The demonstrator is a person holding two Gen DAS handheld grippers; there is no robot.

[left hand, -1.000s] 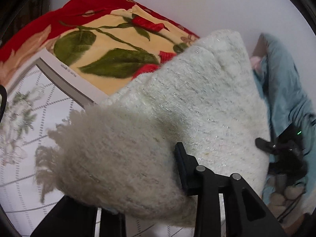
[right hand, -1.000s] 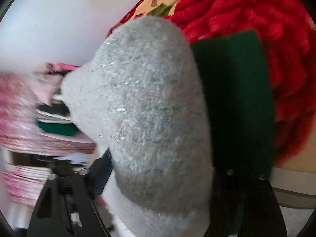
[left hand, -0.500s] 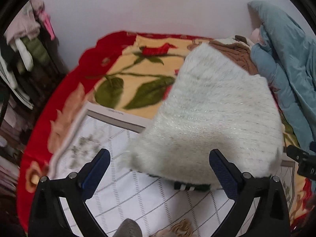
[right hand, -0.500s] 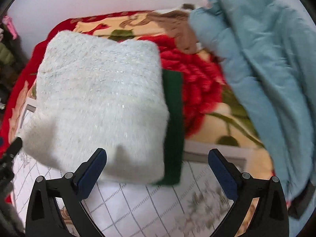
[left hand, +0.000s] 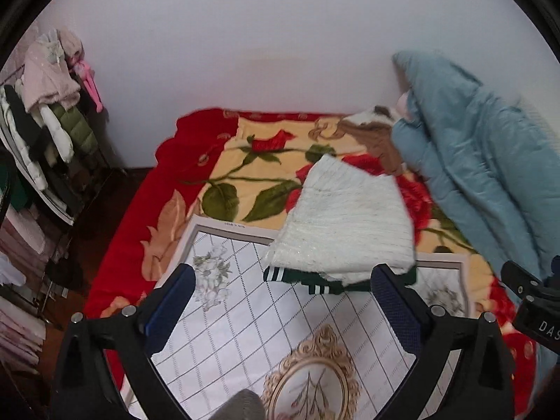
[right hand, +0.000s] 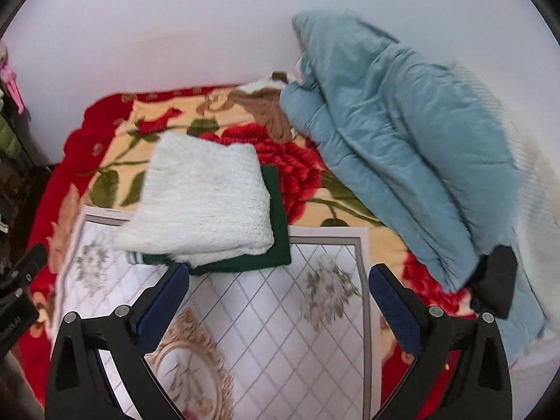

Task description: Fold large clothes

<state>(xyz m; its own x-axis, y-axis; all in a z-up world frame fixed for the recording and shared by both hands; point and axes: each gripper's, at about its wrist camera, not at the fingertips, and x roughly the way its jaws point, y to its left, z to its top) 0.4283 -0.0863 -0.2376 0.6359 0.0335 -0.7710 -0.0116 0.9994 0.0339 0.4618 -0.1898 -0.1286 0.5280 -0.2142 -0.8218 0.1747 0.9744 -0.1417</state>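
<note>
Left gripper (left hand: 280, 301): fingers (left hand: 171, 301) spread wide, nothing between them, hanging above the white quilted mat (left hand: 245, 318). Right gripper (right hand: 276, 294): likewise wide and empty, over the same mat.

White sweater (right hand: 203, 203): folded into a thick pad, lying on a folded dark green garment (right hand: 276, 241) at the far edge of the mat, on the bed. Both rest free; no finger touches them.

Handling, as a judgement: the knit looks fluffy, soft and light, with no stiffness, so it would sag and unfold if lifted by one corner. Best taken at two points along the near folded edge, pinching all layers together. The loose fuzzy yarn may snag on the pads. The green piece beneath seems flatter and denser.

Blue padded coat (right hand: 402, 147): heaped to the right against the wall, bulky, probably slippery-shelled and springy; likely next.

Hard to make out: sleeves and collar of the coat are buried in the heap. Most of the green garment is covered; only its striped cuff (left hand: 276, 274) and edges show. A brown item (right hand: 269, 108) behind is half hidden, possibly another knit. A dark thing (right hand: 495, 280) lies against the coat, unidentified.
</note>
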